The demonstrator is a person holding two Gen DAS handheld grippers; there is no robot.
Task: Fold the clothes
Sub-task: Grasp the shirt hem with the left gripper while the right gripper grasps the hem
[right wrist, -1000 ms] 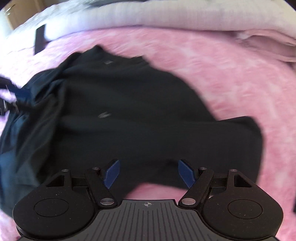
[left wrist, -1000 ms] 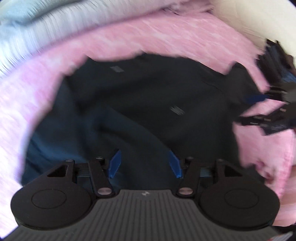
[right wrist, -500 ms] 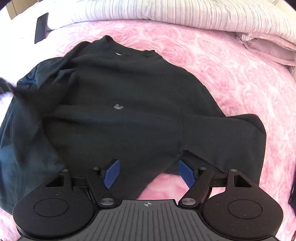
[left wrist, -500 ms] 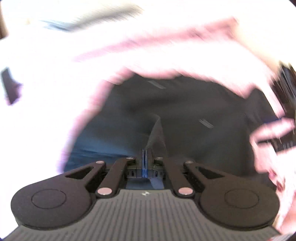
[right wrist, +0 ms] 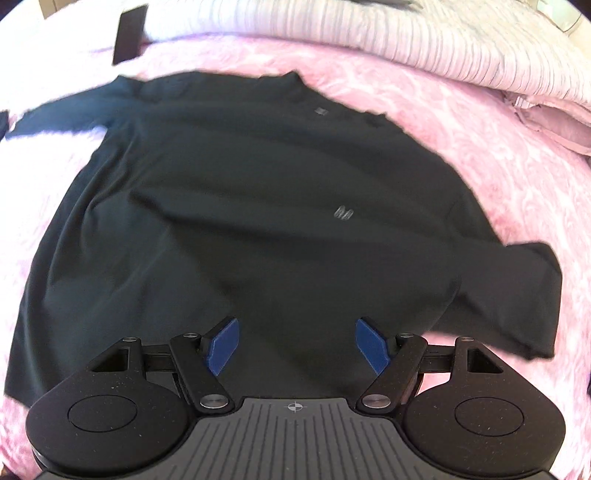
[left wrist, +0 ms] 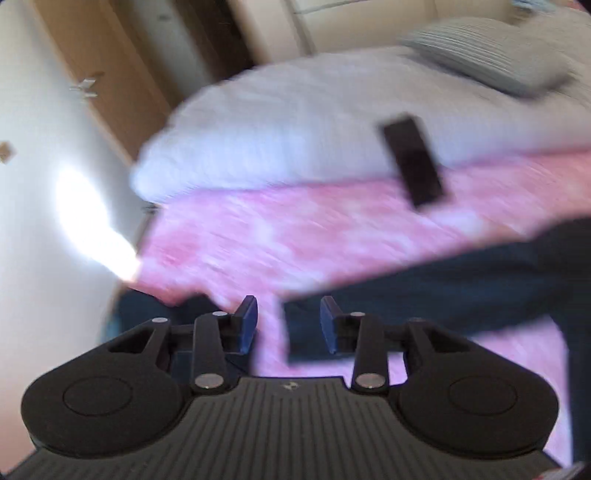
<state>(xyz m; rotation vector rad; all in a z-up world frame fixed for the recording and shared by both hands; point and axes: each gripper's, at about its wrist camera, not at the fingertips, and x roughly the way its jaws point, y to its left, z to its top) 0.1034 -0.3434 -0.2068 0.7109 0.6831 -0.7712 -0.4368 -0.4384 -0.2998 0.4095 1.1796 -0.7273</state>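
Black shirt [right wrist: 258,206] bears an unreadable chest logo; left gripper [left wrist: 288,317] just parted, right gripper [right wrist: 295,343] wide, both empty.

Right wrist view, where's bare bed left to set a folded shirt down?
Bare pink blanket lies right of the shirt, up to the striped duvet. A narrower strip runs along the shirt's left edge. The middle is covered by the spread shirt; a dark flat object sits top left.

Matt black cloth shirt [right wrist: 258,206] on fluffy pink blanket [right wrist: 480,122].
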